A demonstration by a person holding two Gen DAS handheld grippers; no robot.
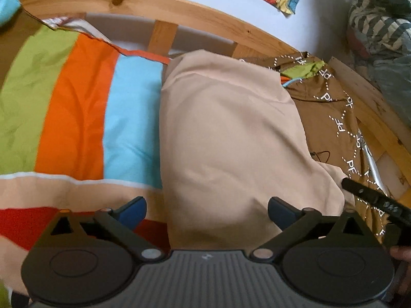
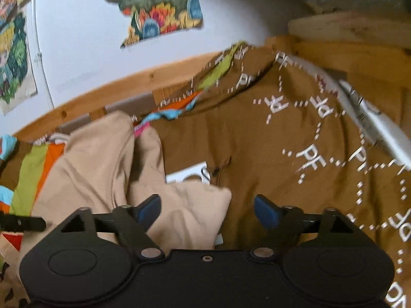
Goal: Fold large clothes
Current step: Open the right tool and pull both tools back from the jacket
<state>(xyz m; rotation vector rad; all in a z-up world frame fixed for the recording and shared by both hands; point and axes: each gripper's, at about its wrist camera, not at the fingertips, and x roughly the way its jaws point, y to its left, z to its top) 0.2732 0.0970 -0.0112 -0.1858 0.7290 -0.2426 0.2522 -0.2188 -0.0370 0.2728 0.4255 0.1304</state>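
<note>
Both grippers hover spread over the beige garment, gripping nothing.

The beige garment (image 1: 226,133) fills the frame's centre, laid on the striped bedspread (image 1: 77,107) for folding; left gripper (image 1: 206,211) and right gripper (image 2: 207,209) hang released above its near edge, probably choosing a hold.

each fisheye sits just behind its own fingers, close above the bed and tilted down toward the far wooden rail (image 1: 179,7) and wall, the left view over the beige garment (image 1: 231,133), the right further right over the brown printed cloth (image 2: 282,141), both sharing these.
</note>
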